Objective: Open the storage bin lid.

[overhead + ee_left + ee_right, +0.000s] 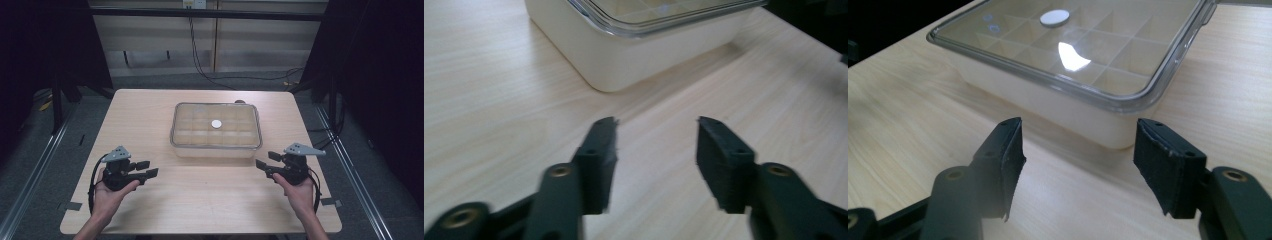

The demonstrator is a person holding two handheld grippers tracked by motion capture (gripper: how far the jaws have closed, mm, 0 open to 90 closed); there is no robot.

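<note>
A cream compartment box (216, 132) with a clear lid rests in the middle of the wooden table (150, 115). A small white disc (216, 123) marks the lid's centre. My left gripper (148, 168) is held open at the front left, pointing right, a short way from the box's near left corner (609, 65). My right gripper (265, 160) is open at the front right, jaws pointing left toward the box's near right corner (1118, 125). Nothing sits between either pair of jaws. The left gripper view has its midpoint (657, 122) over bare wood; so does the right gripper view (1078, 125).
The lid (1083, 50) shows a grid of compartments beneath, with a white disc (1054, 17) on it. Dark curtains flank the table. Cables (200, 60) run across the floor behind it. Bare wood lies between the grippers along the table's front.
</note>
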